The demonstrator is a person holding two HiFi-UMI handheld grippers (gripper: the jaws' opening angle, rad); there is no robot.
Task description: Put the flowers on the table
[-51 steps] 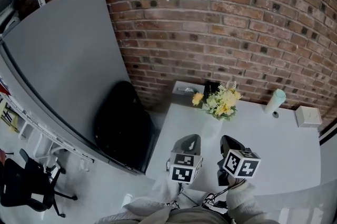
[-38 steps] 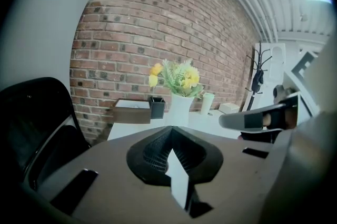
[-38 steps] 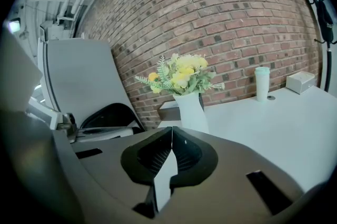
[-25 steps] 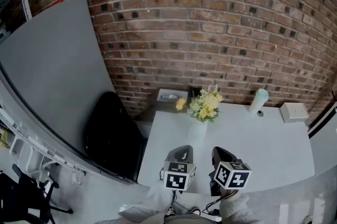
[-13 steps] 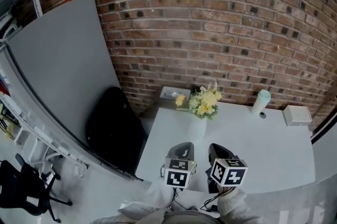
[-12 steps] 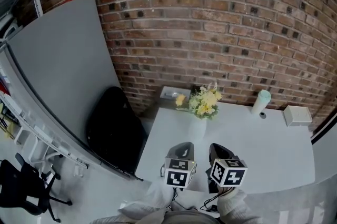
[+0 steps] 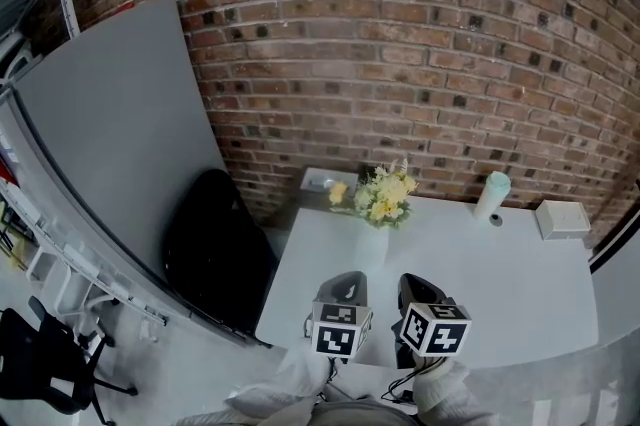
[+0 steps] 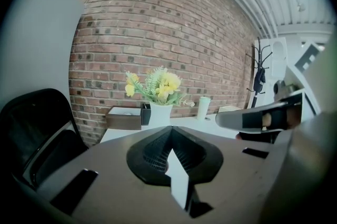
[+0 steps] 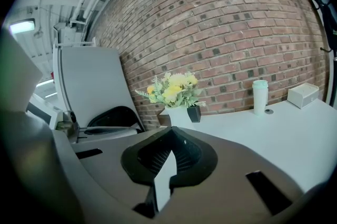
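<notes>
A bunch of yellow flowers (image 7: 378, 198) stands upright in a white vase (image 7: 372, 240) at the back left of the white table (image 7: 510, 289). The flowers (image 8: 156, 85) also show straight ahead in the left gripper view, and the flowers (image 9: 174, 88) in the right gripper view. My left gripper (image 7: 347, 285) and right gripper (image 7: 414, 291) hover side by side over the table's near edge, well short of the vase. Both are shut, and the left gripper (image 8: 171, 135) and right gripper (image 9: 169, 136) have nothing between their jaws.
A pale green tumbler (image 7: 493, 194) and a white box (image 7: 561, 218) stand at the back right. A brown box (image 7: 322, 181) and a small black holder (image 9: 194, 112) sit beside the vase. A black chair (image 7: 215, 249) and a grey panel (image 7: 110, 134) are to the left, with a brick wall (image 7: 420, 64) behind.
The head view has swung a little. Both grippers stay shut at the table's near edge, and the vase of flowers has not moved.
</notes>
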